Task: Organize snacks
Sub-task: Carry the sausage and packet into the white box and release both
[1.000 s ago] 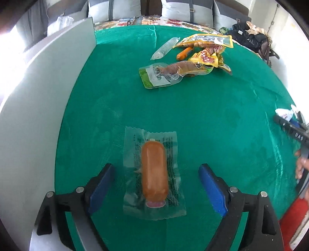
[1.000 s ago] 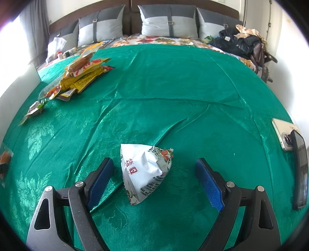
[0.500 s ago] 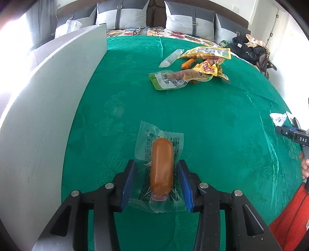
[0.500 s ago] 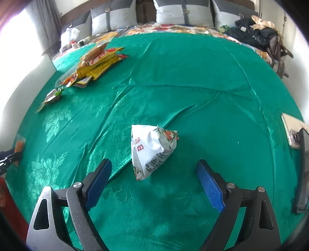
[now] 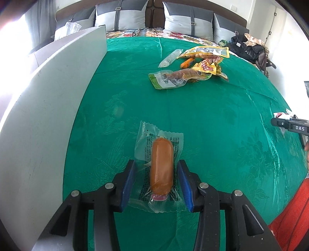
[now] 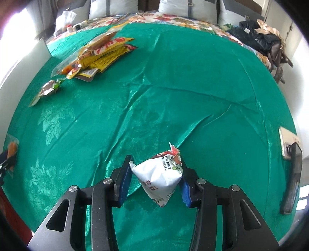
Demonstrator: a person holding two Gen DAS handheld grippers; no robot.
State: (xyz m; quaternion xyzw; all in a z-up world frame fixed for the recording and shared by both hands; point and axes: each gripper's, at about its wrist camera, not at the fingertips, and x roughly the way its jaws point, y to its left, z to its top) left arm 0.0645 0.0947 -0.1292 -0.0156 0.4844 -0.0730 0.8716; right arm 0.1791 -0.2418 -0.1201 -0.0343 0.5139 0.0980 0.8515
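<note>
Left gripper [image 5: 156, 181]: fingers closed onto the clear wrapper of the sausage pack [image 5: 161, 170], which lies lengthwise between the blue pads, just above or on the green bedspread [image 5: 222, 119]; whether it has left the cloth cannot be told; right gripper [image 6: 155, 179]: fingers closed on the white triangular snack packet [image 6: 160, 174], pinched at both sides, its lower corner hanging free, so it appears lifted; both hands are thus loaded, and the step in hand is judged to be carrying these two items to a gathering point; beside the left gripper runs a white board [image 5: 48, 115] along the bed edge; at the right edge lie two phones [image 6: 289, 146]; farther up the bed sits the snack pile [image 5: 195, 67] of yellow and clear packs, loosely heaped and not sorted; beyond it, grey pillows [image 5: 121, 17] at the headboard; assessment: early stage, two items secured, none visibly placed in order, the pile untouched.
</note>
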